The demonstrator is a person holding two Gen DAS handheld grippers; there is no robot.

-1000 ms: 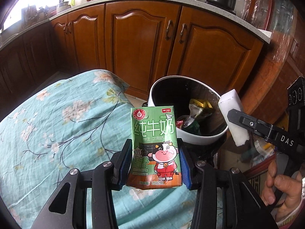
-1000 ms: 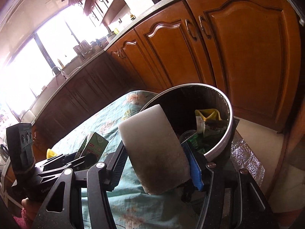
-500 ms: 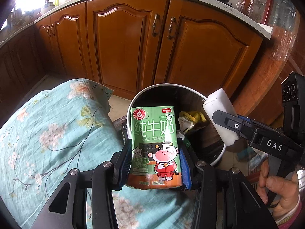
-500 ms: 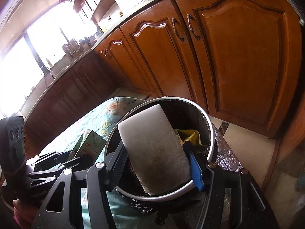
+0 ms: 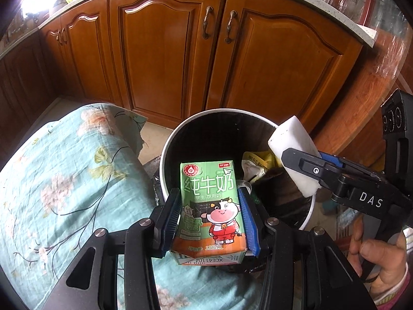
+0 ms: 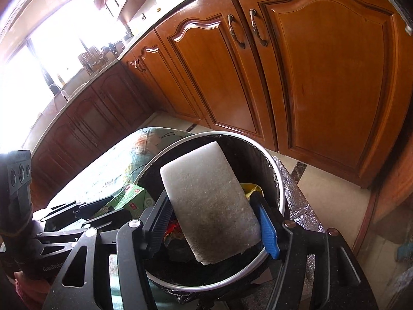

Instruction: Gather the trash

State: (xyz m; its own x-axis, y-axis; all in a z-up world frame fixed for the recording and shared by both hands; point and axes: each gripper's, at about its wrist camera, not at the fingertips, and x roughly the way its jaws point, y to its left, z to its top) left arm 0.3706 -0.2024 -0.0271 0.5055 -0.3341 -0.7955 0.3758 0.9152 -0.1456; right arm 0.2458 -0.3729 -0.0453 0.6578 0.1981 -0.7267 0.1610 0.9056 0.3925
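The left hand-held gripper (image 5: 210, 215) is clamping a green milk carton (image 5: 210, 201) upright between its pads, holding it over the near rim of the trash bin (image 5: 165, 155); the right hand-held gripper (image 6: 214, 222) is opening its jaws around a white sponge block (image 6: 209, 204) lying tilted between them, above the bin's open mouth; a floral cloth (image 5: 64, 180) is lying beside the bin.

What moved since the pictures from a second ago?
Both grippers came closer to the trash bin. The left hand-held gripper brought the milk carton from above the flowered cloth to the bin's rim. The right hand-held gripper carried the white sponge over the bin's opening; its jaws are now opening, the sponge between them. The carton stayed clamped.
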